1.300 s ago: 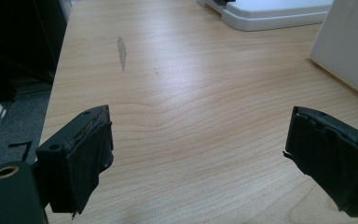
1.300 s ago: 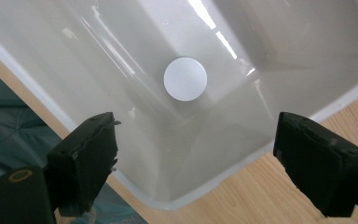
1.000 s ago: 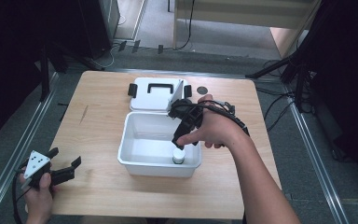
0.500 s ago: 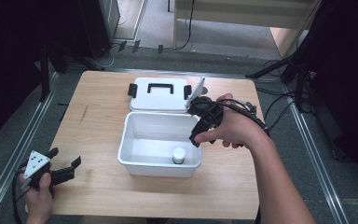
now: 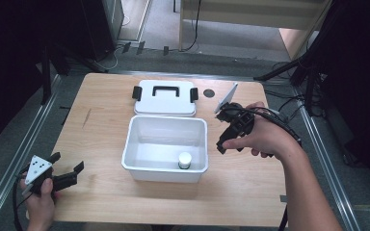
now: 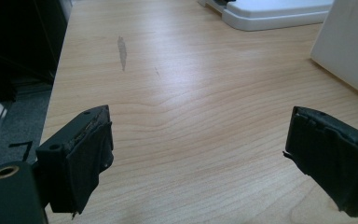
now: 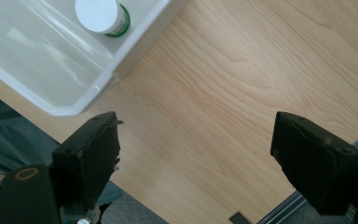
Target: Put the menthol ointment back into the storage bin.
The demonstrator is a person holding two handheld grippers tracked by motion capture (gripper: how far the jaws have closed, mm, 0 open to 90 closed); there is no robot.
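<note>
The high view looks forward and down over the whole wooden table [image 5: 101, 130]. Both gripper views sit low and close above it; the right one shares the white bin [image 7: 135, 42] with the high view.

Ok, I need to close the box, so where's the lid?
In the high view, the lid lies flat on the table's far side, just behind the open box.

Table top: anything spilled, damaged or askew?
Nothing spilled. A short grey scuff marks the wooden table left of the white bin. The small white-capped bottle stands upright inside the bin. The lid lies flat behind it. Both claws, left and right, are open and empty.
</note>
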